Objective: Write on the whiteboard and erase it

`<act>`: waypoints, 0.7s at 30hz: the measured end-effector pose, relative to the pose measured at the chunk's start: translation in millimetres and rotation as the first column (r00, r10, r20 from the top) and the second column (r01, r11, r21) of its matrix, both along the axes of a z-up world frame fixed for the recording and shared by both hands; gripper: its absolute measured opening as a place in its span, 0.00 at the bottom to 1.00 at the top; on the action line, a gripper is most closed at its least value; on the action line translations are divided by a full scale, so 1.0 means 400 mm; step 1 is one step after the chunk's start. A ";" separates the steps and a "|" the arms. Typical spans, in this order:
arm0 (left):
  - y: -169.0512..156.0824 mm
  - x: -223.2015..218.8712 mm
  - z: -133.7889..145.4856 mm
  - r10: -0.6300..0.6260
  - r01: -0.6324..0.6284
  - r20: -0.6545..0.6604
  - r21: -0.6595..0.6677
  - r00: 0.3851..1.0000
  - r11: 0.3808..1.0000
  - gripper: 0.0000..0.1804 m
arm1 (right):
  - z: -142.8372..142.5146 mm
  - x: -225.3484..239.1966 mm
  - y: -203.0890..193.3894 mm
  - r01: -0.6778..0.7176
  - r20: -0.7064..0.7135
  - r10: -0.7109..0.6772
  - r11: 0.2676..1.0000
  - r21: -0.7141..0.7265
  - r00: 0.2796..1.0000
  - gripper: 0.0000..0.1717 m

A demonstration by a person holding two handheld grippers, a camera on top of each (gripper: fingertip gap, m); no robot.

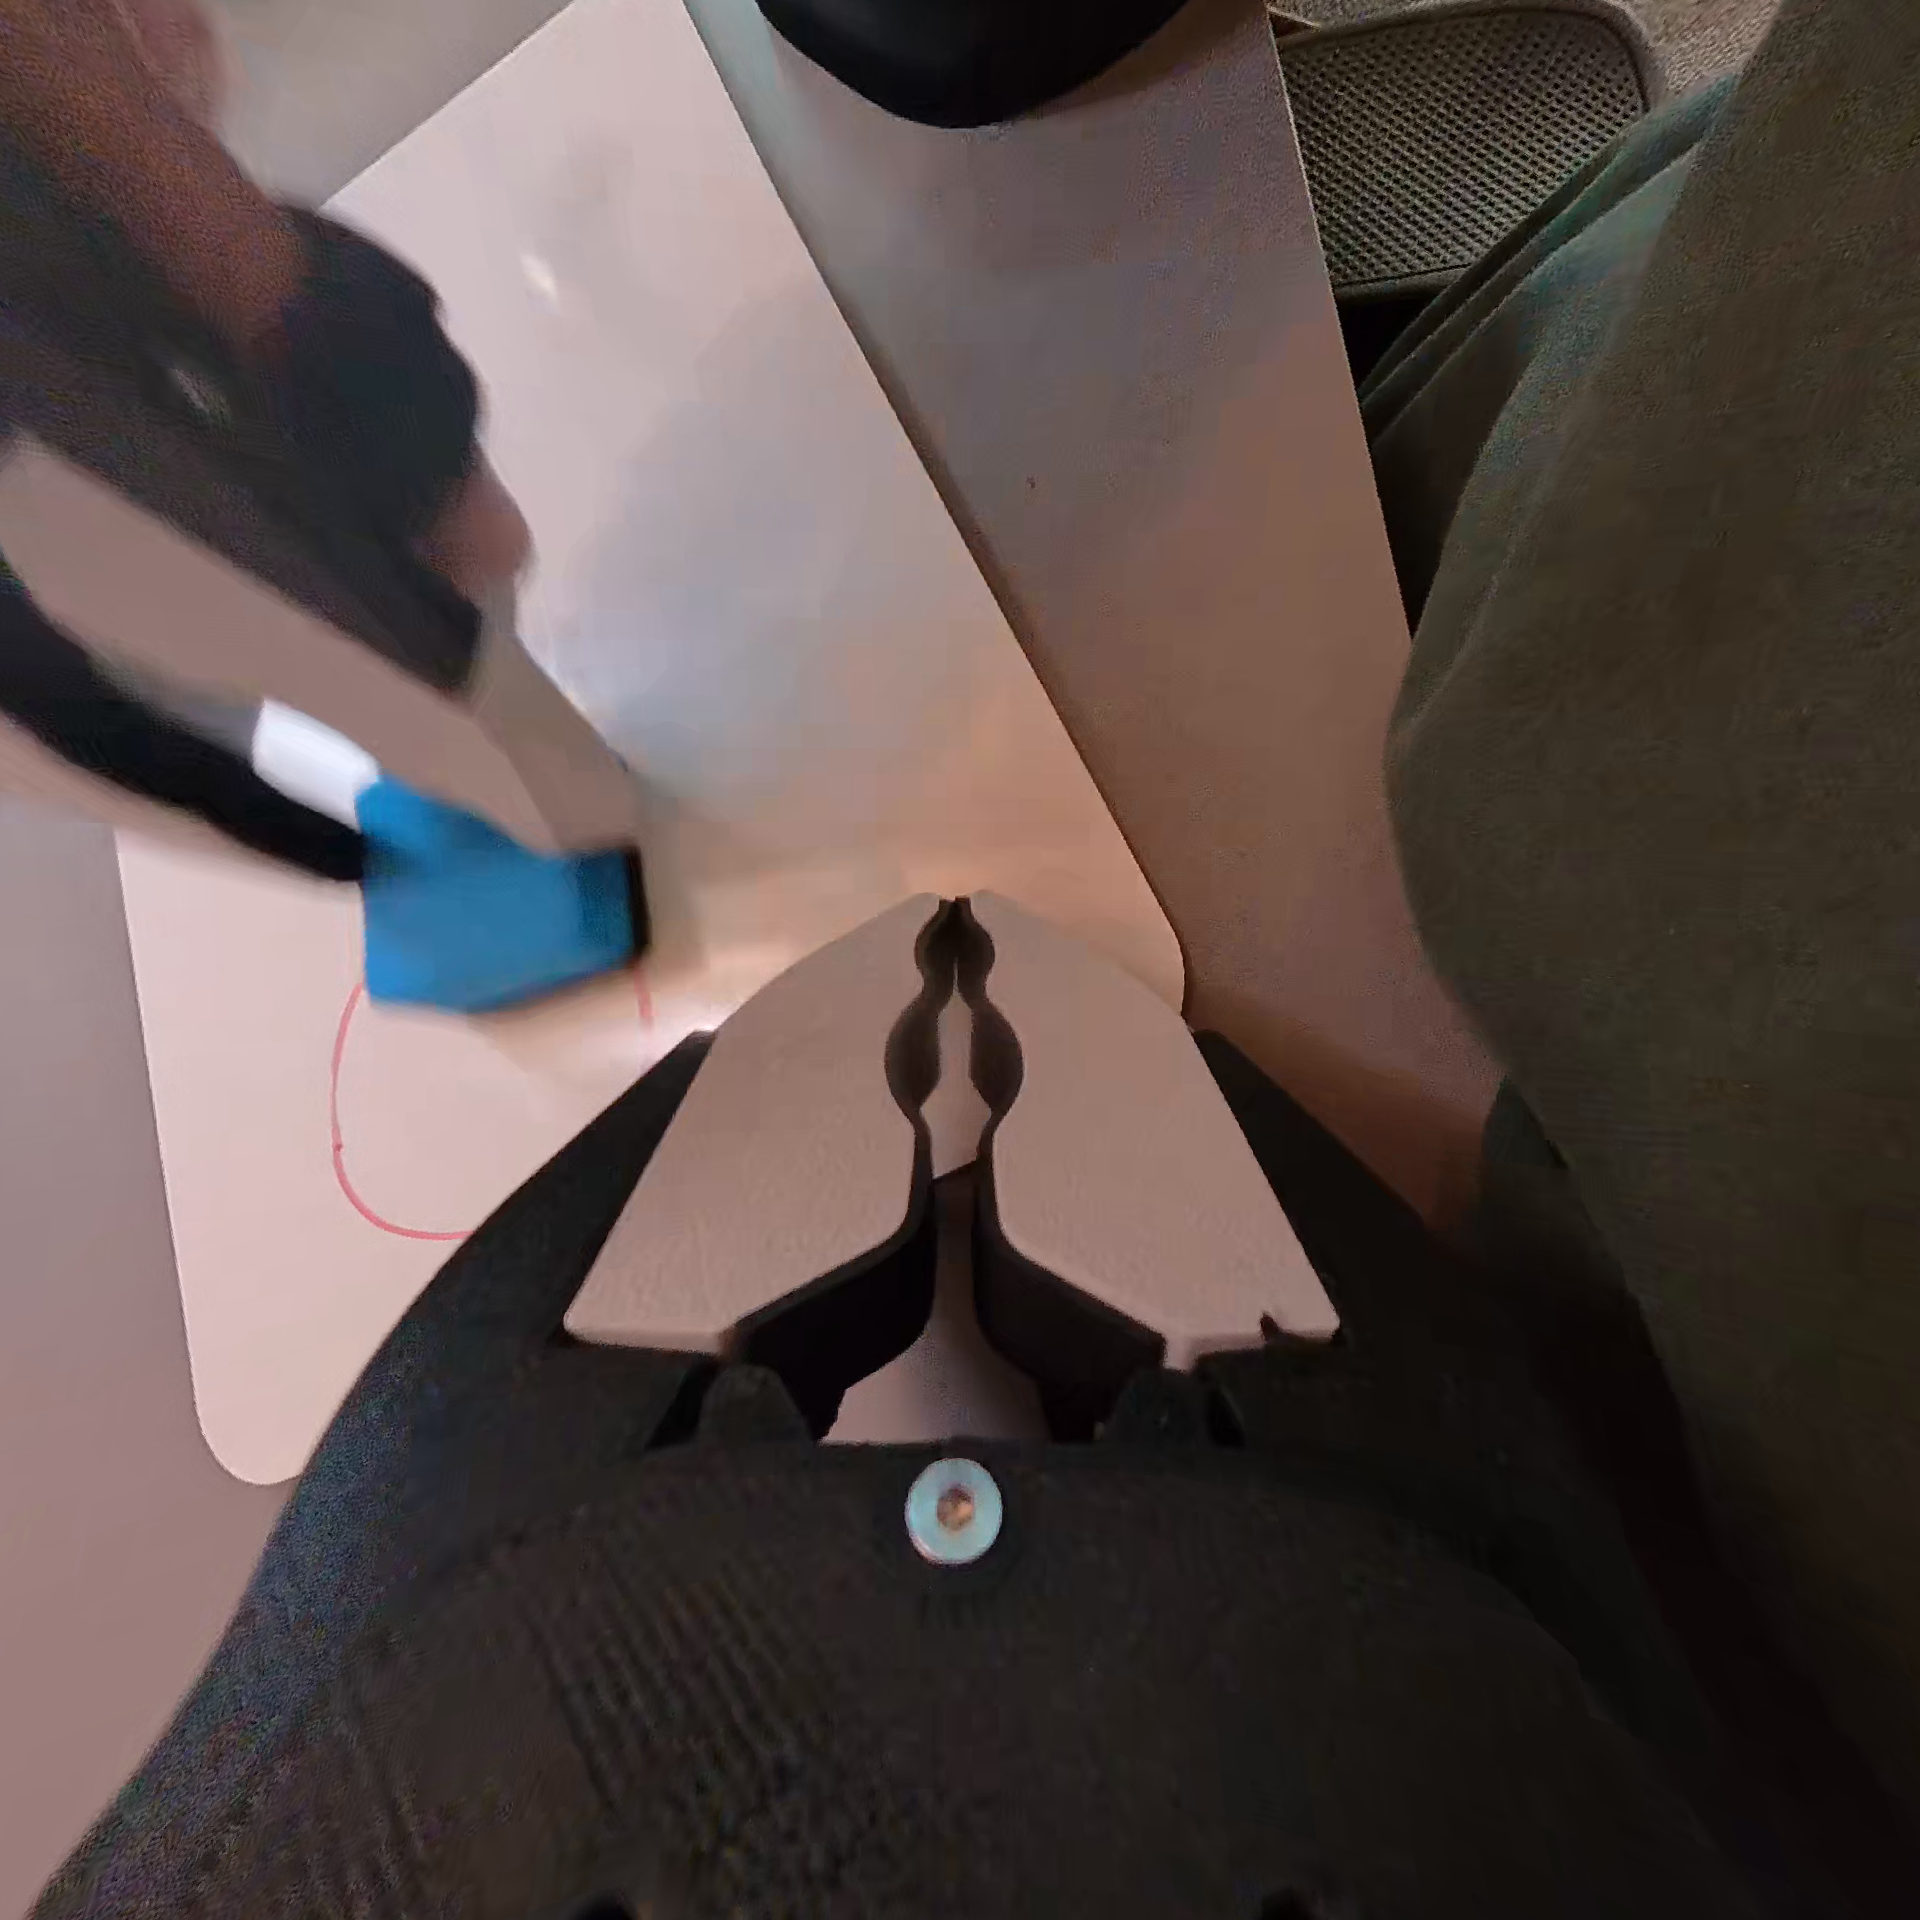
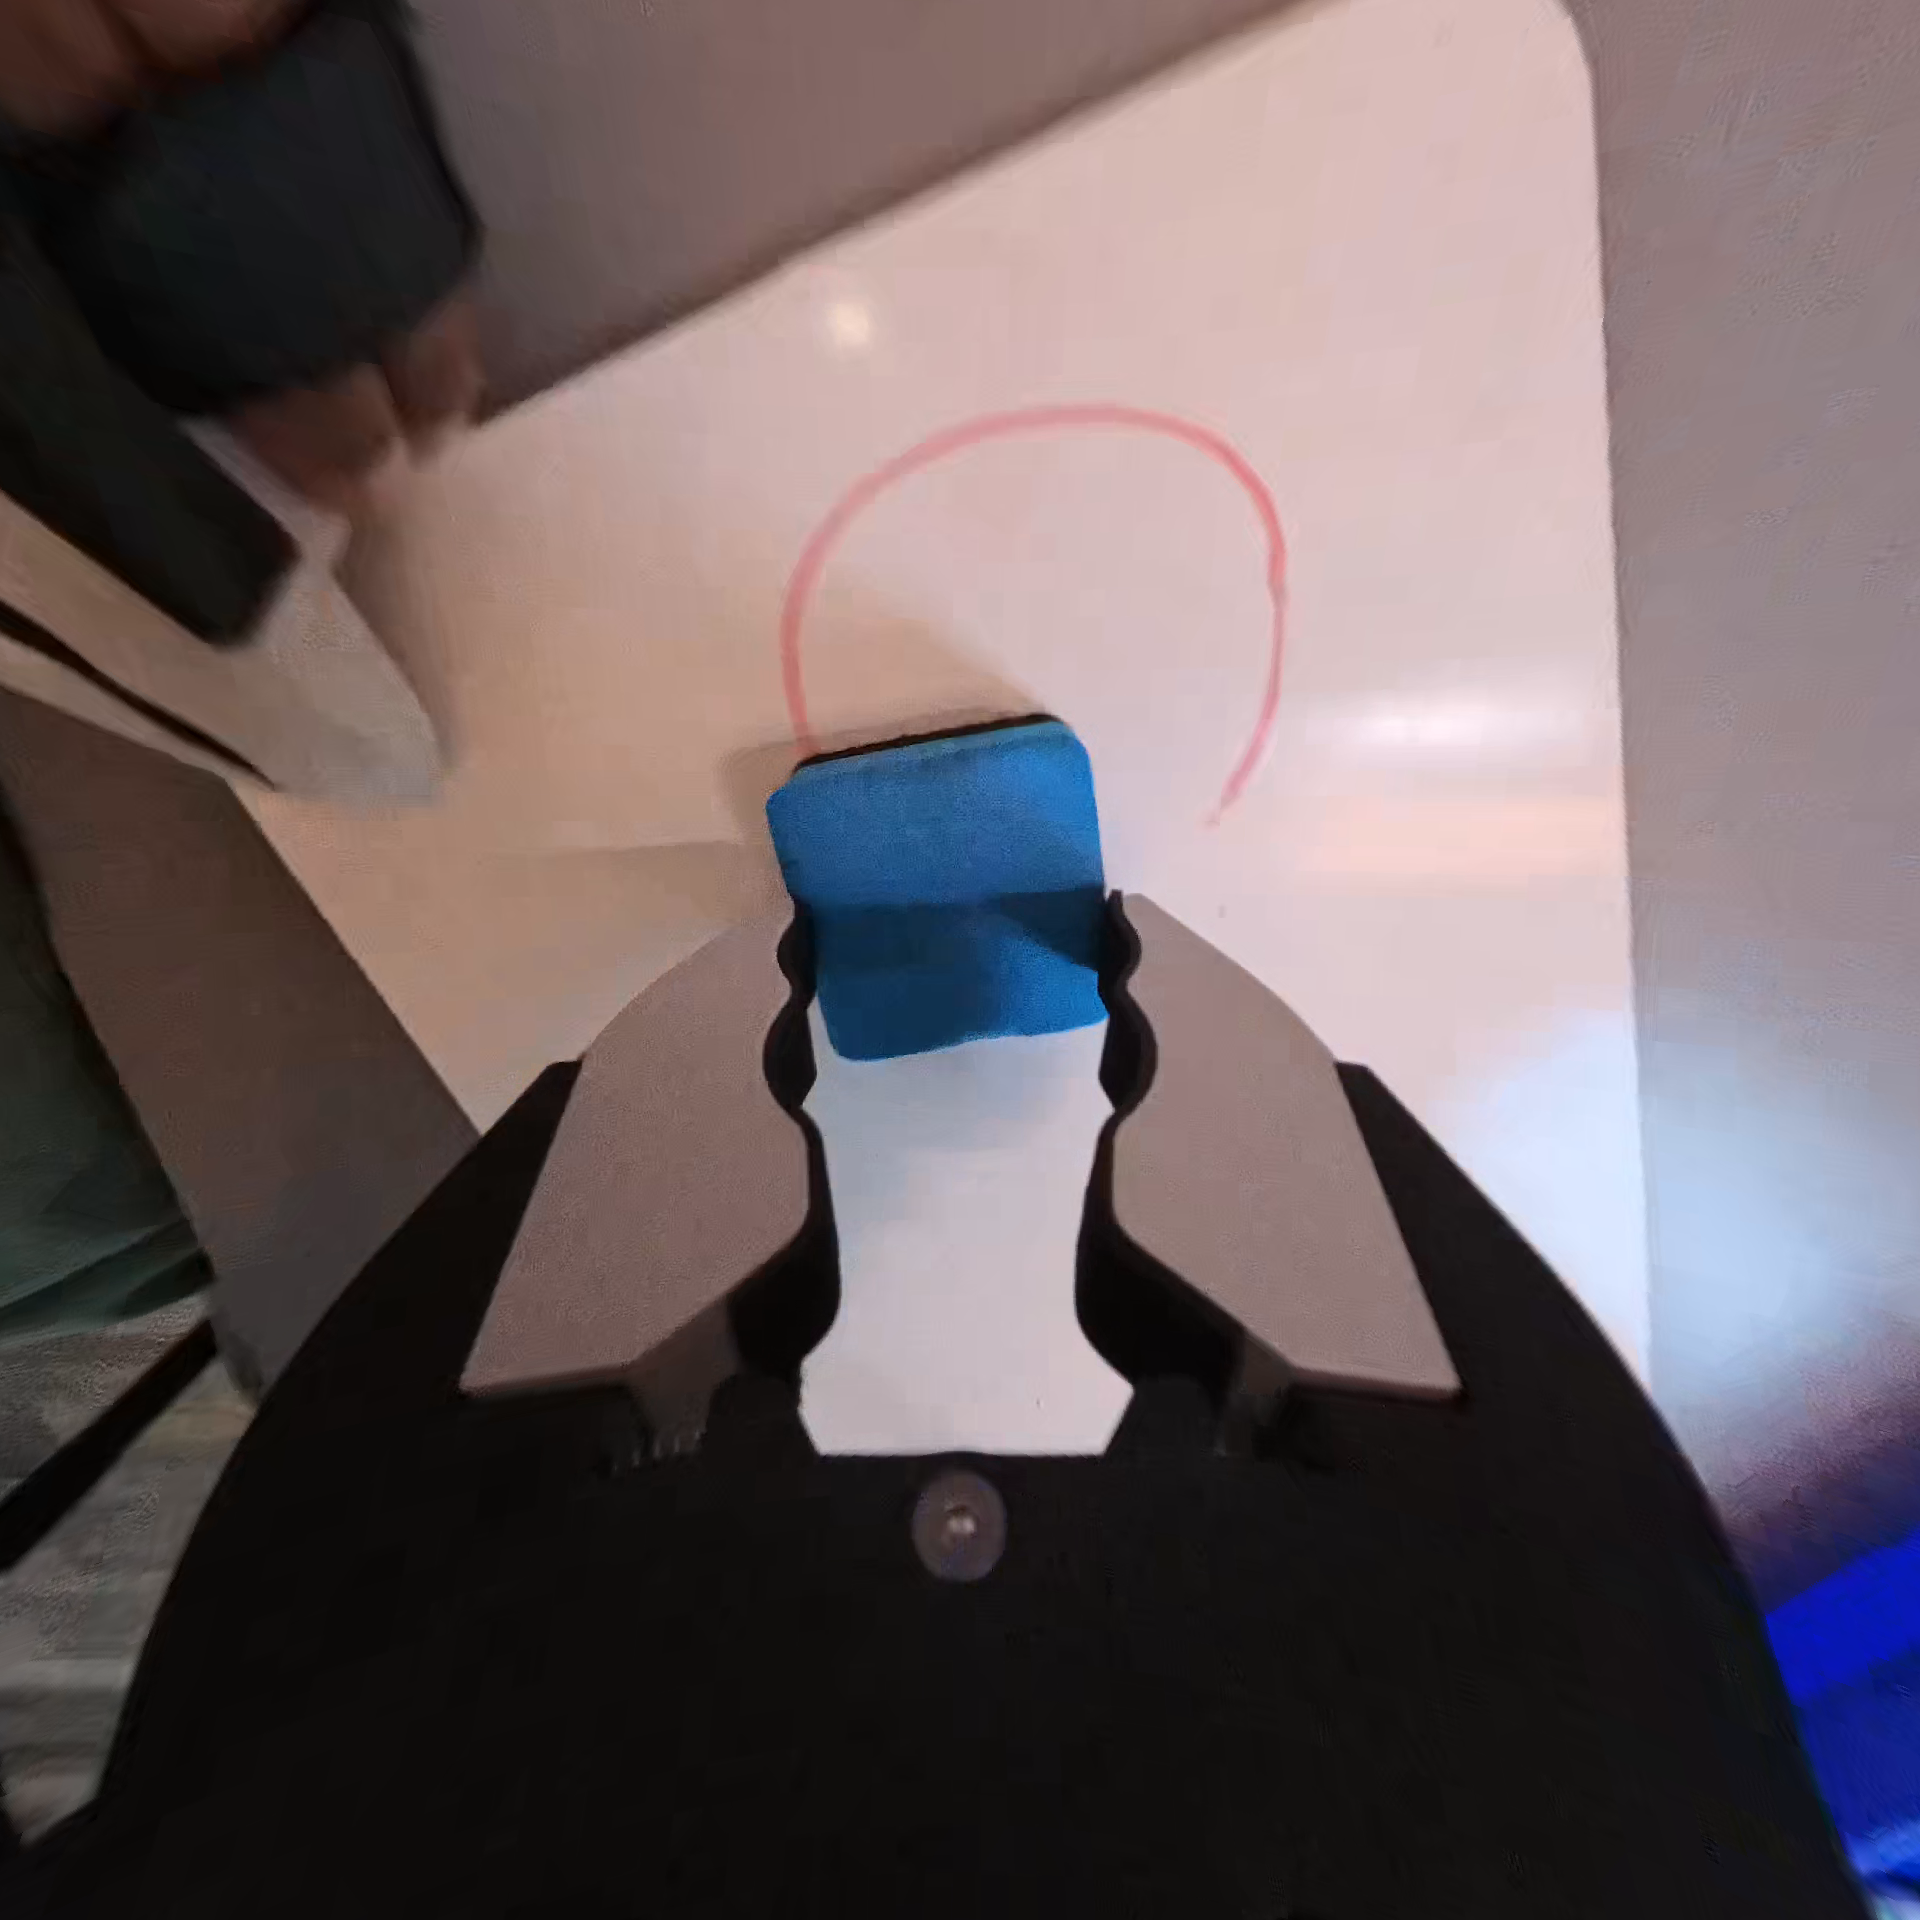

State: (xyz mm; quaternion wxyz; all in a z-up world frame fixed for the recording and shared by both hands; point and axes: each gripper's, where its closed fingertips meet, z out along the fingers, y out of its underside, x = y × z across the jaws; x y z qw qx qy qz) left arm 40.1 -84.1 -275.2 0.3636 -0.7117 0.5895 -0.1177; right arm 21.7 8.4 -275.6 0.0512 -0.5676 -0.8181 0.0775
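Eraser (image 2: 940,894) on whiteboard (image 2: 1403,312), over drawn arc's (image 2: 1039,416) end.

Whiteboard (image 2: 1351,312): white, glossy, rounded corners, lying flat on a pale table. Bears a thin red marker arc (image 2: 1039,416), an open curve, incomplete.
Eraser (image 2: 935,862): blue foam block with a black felt underside, square, rounded corners, felt down on the board over one end of the arc.

Glossy, smooth whiteboard (image 2: 1351,260) catching glare; the blue eraser (image 2: 940,873) looks soft, matt foam; gripper fingers (image 2: 665,1143) matt, grainy plastic.
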 end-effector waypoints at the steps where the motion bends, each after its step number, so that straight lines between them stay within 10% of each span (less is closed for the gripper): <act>1: -0.002 0.000 0.000 0.002 -0.002 0.001 -0.003 1.000 1.000 0.00 | 0.000 -0.036 -0.021 -0.042 -0.007 0.042 0.999 0.017 0.999 0.31; 6: -0.003 -0.002 0.000 0.016 -0.016 -0.003 0.009 1.000 1.000 0.00 | 0.003 -0.063 0.174 0.165 -0.037 -0.163 0.983 0.079 0.986 0.31; 12: -0.009 0.006 -0.001 0.008 -0.008 0.003 -0.006 1.000 1.000 0.00 | 0.000 -0.012 -0.060 -0.086 0.045 0.085 0.996 0.015 0.995 0.31; 17: -0.010 0.003 -0.001 0.018 -0.018 -0.007 0.012 1.000 1.000 0.00 | 0.000 0.016 0.116 0.154 0.045 -0.154 0.988 0.003 0.987 0.31; 21: -0.007 0.006 -0.001 0.013 -0.013 0.017 -0.025 1.000 1.000 0.00 | 0.001 -0.011 -0.079 -0.119 0.064 0.118 0.993 0.019 0.991 0.31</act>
